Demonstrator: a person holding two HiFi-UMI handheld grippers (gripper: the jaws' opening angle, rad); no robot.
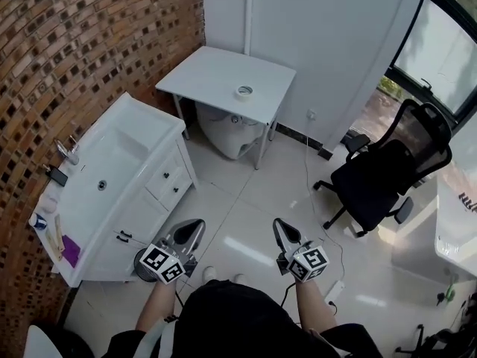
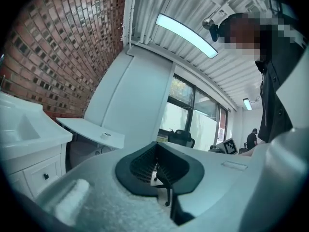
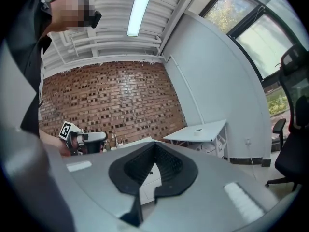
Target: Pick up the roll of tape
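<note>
In the head view the left gripper and right gripper are held low over the tiled floor, aimed at the white rectangular counter well ahead, probably for an approach; the small pale roll of tape lies flat toward the counter's right side, a ring with a dark hole; in the left gripper view the jaws are pressed together on nothing, the tape far off; in the right gripper view the jaws likewise meet empty, the tape a pale puck.
</note>
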